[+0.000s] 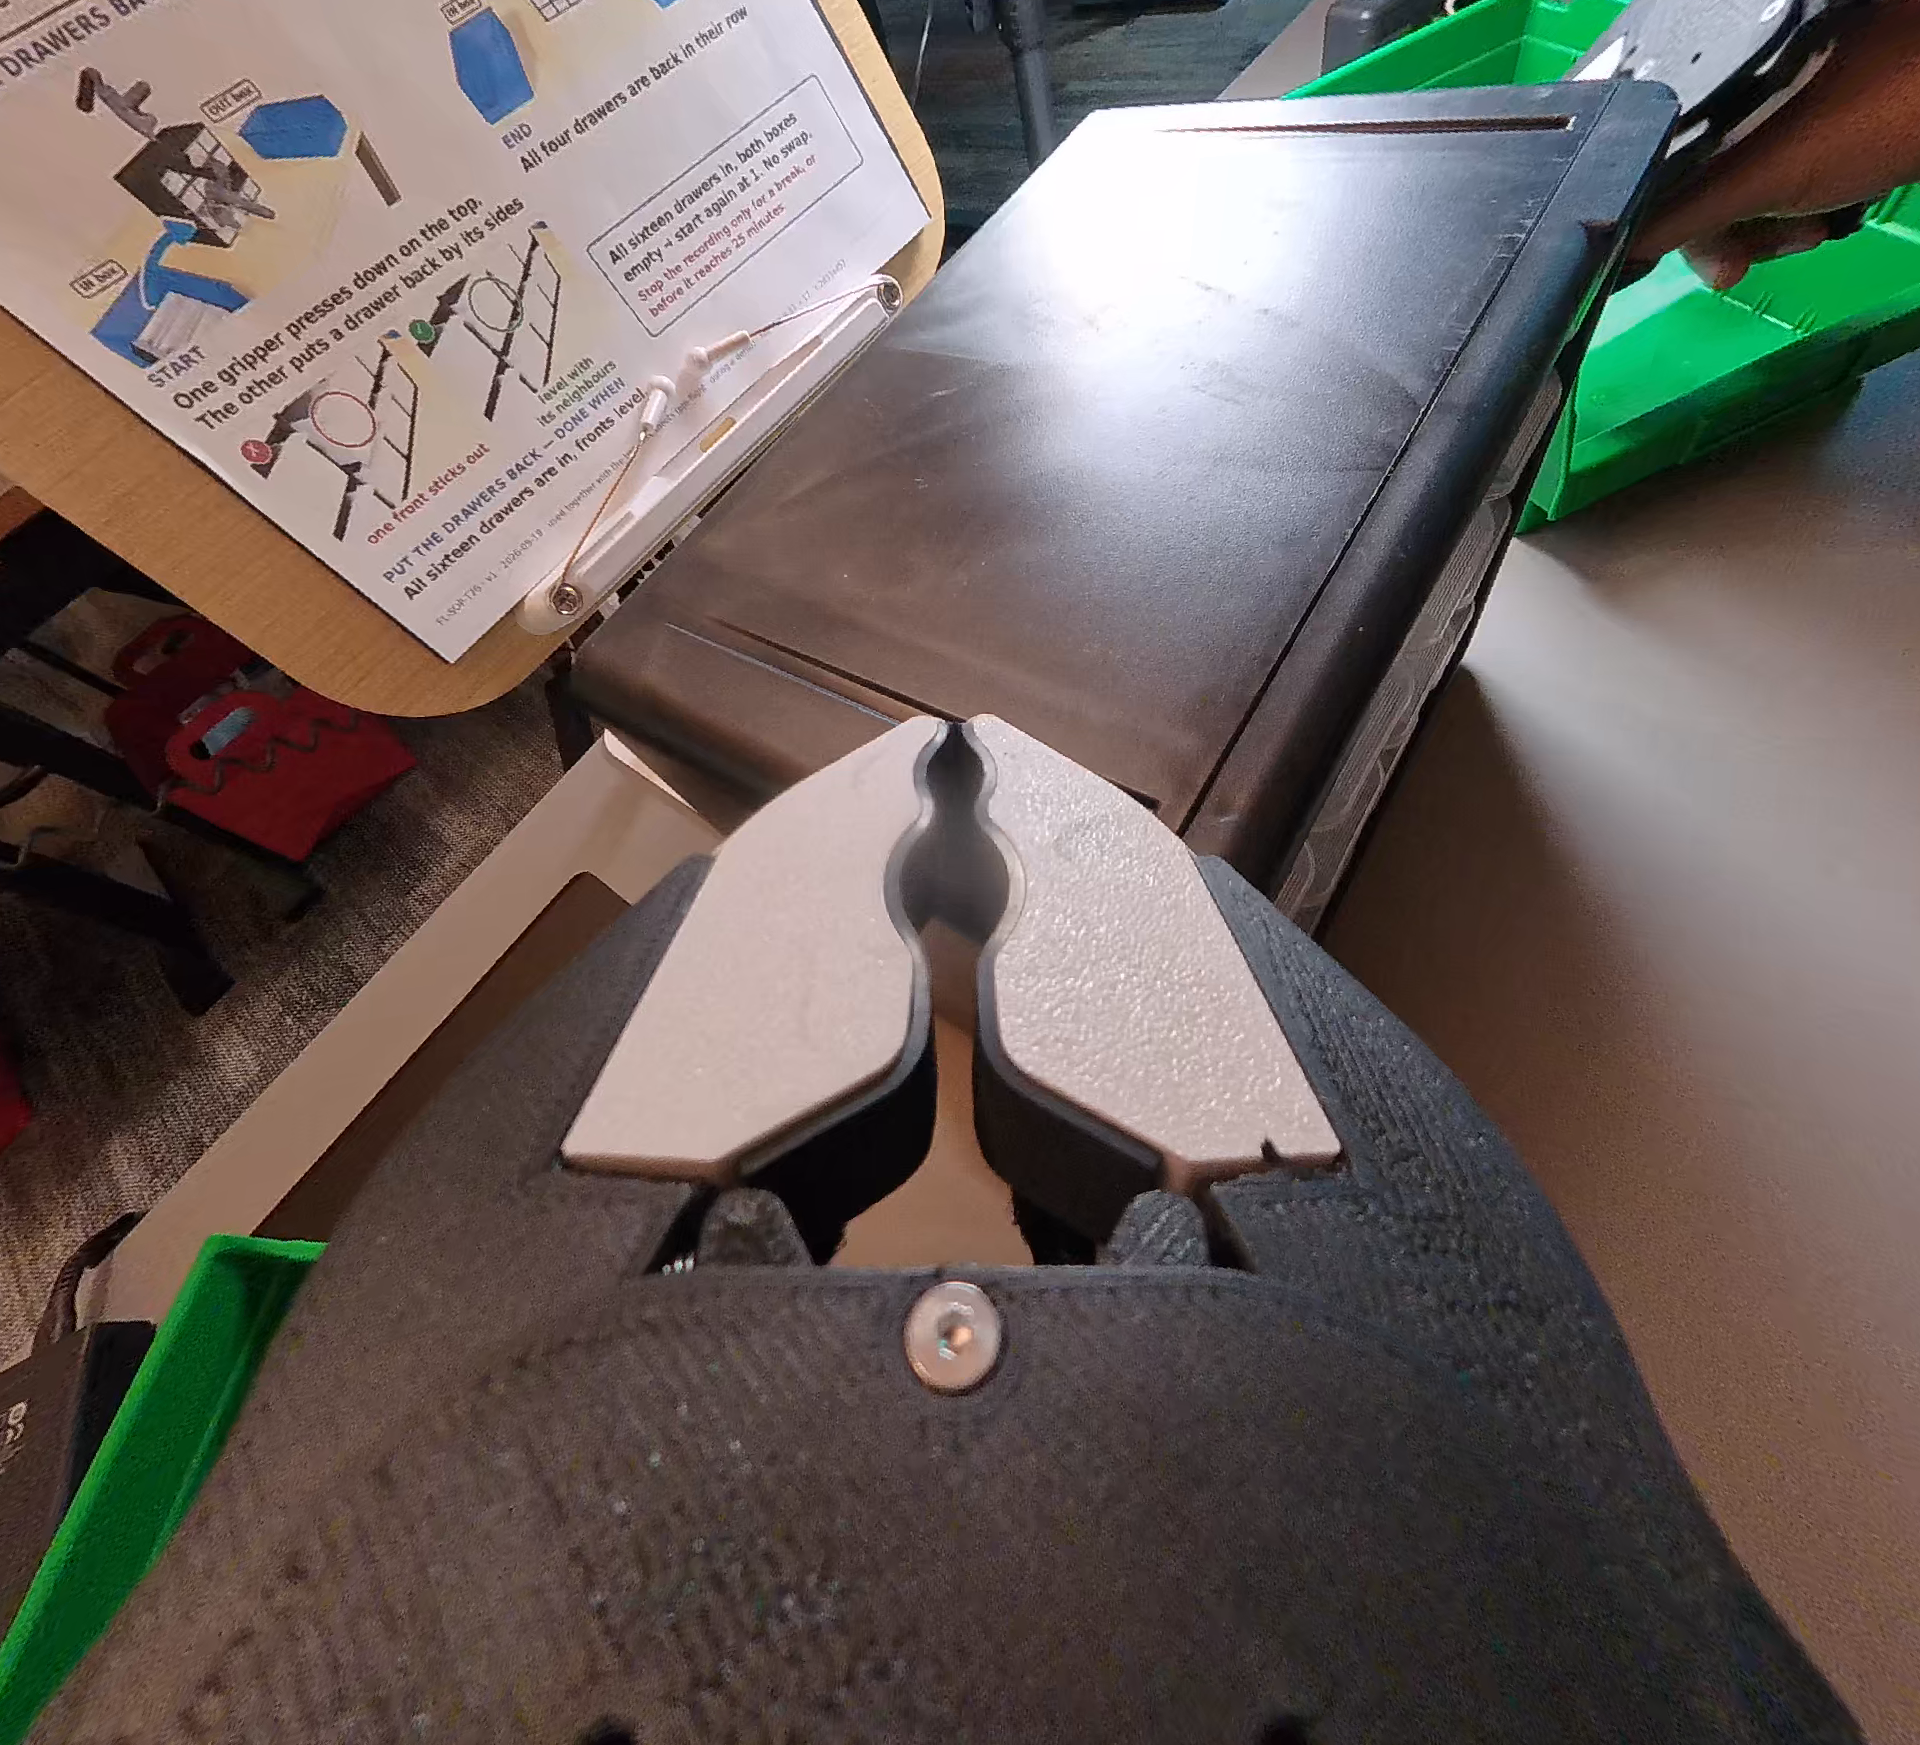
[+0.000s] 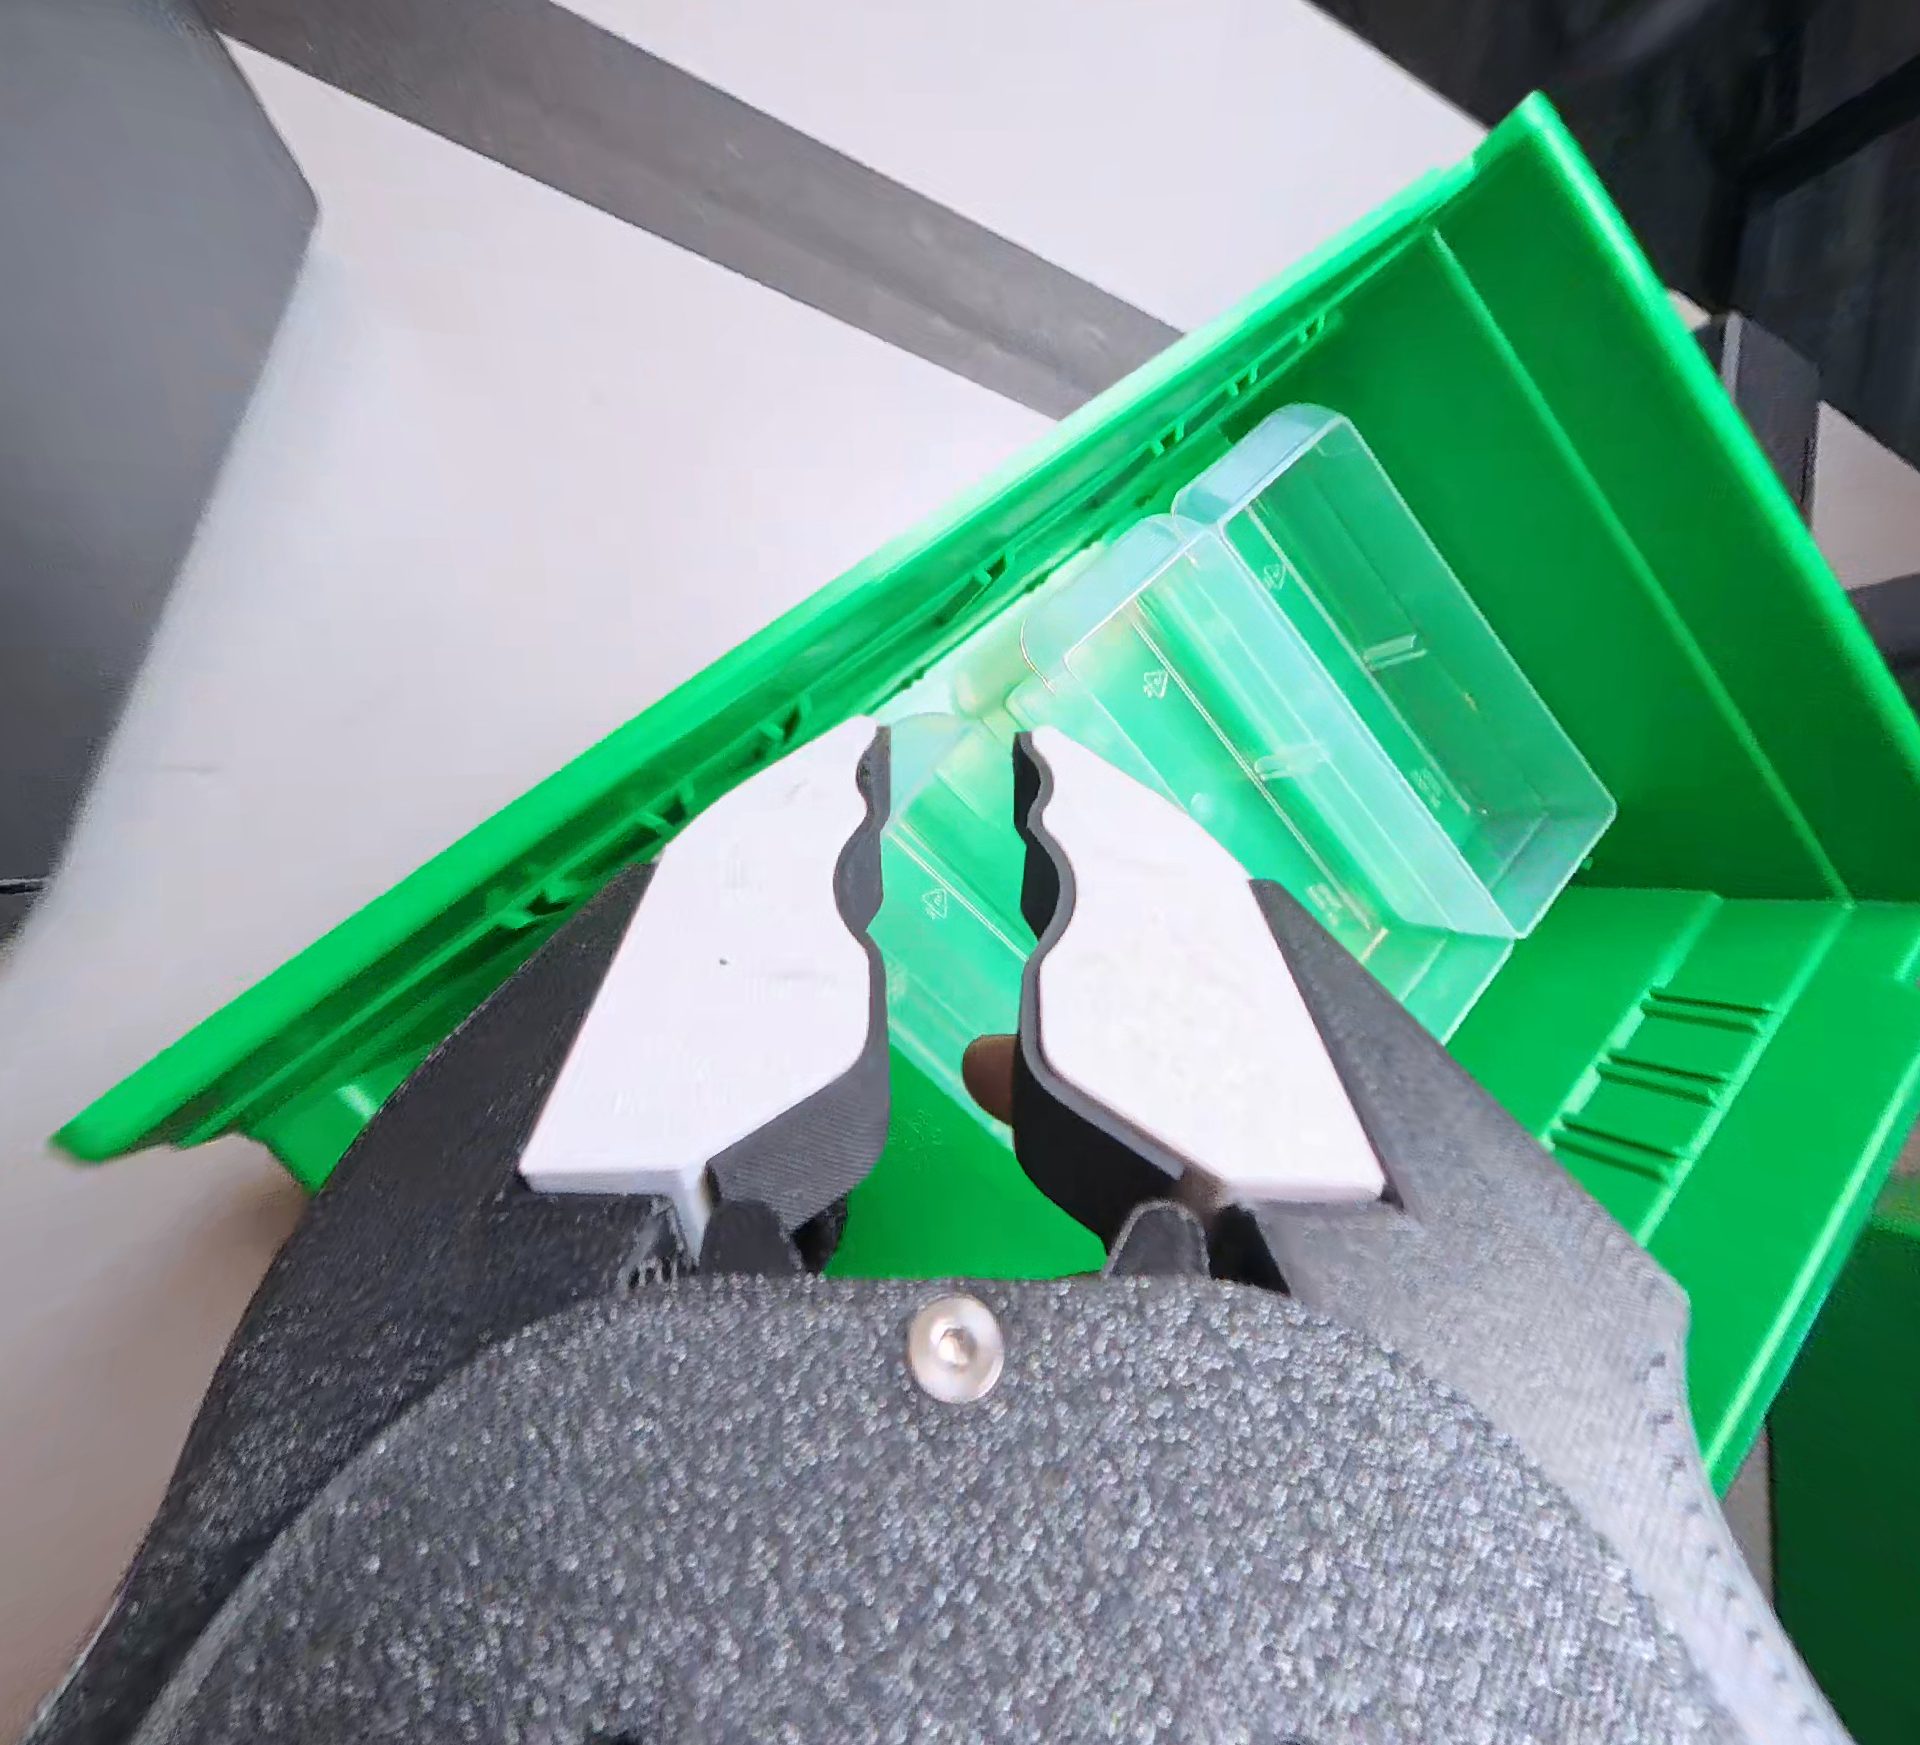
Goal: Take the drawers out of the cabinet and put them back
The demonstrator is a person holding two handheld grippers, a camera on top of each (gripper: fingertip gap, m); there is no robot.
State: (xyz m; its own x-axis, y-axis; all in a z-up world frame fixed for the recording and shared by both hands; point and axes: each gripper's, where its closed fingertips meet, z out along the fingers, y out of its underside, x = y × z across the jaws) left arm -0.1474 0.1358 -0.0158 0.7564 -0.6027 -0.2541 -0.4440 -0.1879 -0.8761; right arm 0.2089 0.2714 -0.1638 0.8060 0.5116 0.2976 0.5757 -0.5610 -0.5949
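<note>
The black cabinet lies in front of my left gripper, which is shut and empty, its tips at the near edge of the cabinet's top panel. Clear drawer fronts show along the cabinet's right face. My right gripper is down in a green bin, its jaws closed against the sides of a clear plastic drawer. Two more clear drawers lie side by side just beyond it in the bin. In the left wrist view a hand holds the right gripper's body over that bin.
An instruction sheet on a wooden board leans over the cabinet's left side. A second green bin sits at the near left by the table edge. Bare tabletop lies right of the cabinet. Floor clutter lies below at left.
</note>
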